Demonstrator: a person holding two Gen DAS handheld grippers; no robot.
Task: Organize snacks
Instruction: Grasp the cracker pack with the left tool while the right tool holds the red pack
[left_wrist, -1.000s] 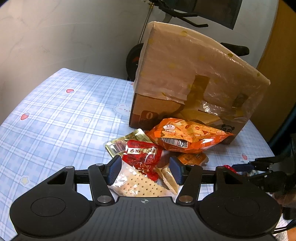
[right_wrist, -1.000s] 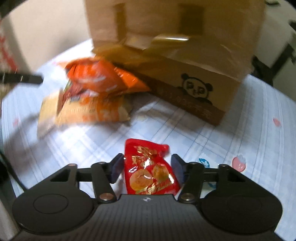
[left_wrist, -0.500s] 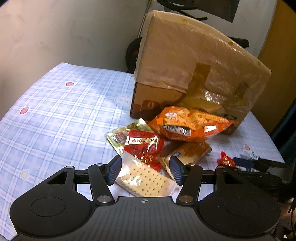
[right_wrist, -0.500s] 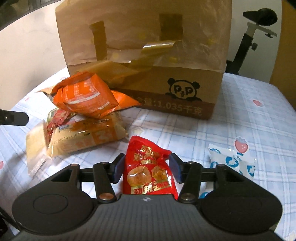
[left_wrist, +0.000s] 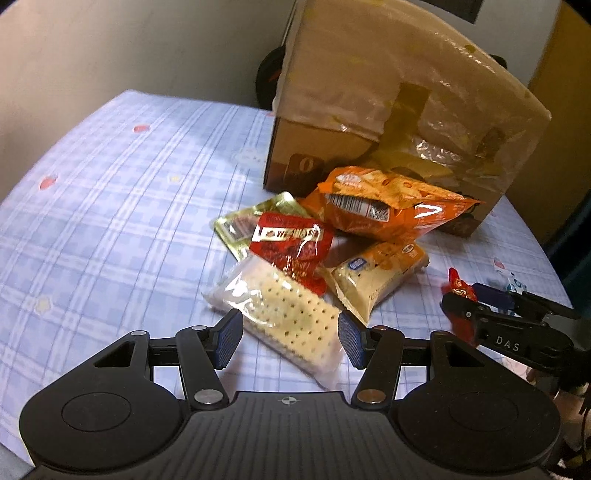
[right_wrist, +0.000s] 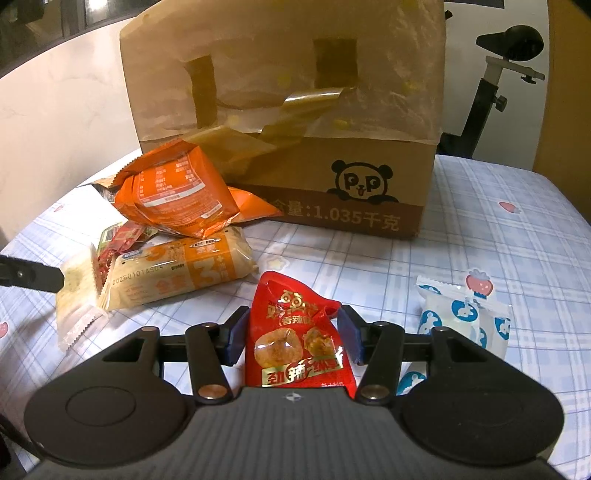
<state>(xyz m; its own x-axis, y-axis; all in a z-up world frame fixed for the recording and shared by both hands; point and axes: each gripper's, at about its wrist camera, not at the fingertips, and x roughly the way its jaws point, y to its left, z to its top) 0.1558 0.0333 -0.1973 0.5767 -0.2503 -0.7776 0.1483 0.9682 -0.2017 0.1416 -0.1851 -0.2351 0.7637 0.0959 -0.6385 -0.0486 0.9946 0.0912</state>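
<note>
A pile of snacks lies in front of a cardboard box (left_wrist: 399, 122) with a panda logo (right_wrist: 362, 181). In the left wrist view a clear cracker pack (left_wrist: 280, 314) lies between the fingers of my open left gripper (left_wrist: 288, 338), with a red packet (left_wrist: 291, 254), a gold packet (left_wrist: 243, 225), an orange bag (left_wrist: 388, 210) and a tan biscuit pack (left_wrist: 380, 277) behind. My right gripper (right_wrist: 291, 339) has its jaws around a red snack packet (right_wrist: 295, 339); its pads look slightly apart from it. It also shows at the right of the left wrist view (left_wrist: 480, 306).
A white and blue candy pack (right_wrist: 465, 321) lies right of my right gripper. The checked blue tablecloth (left_wrist: 110, 206) covers a round table. A bike seat (right_wrist: 513, 40) stands behind the box.
My left gripper has pulled back, so the cracker pack sits further ahead between its fingers. My right gripper has steadied over the red packet, with the jaws narrower around it.
</note>
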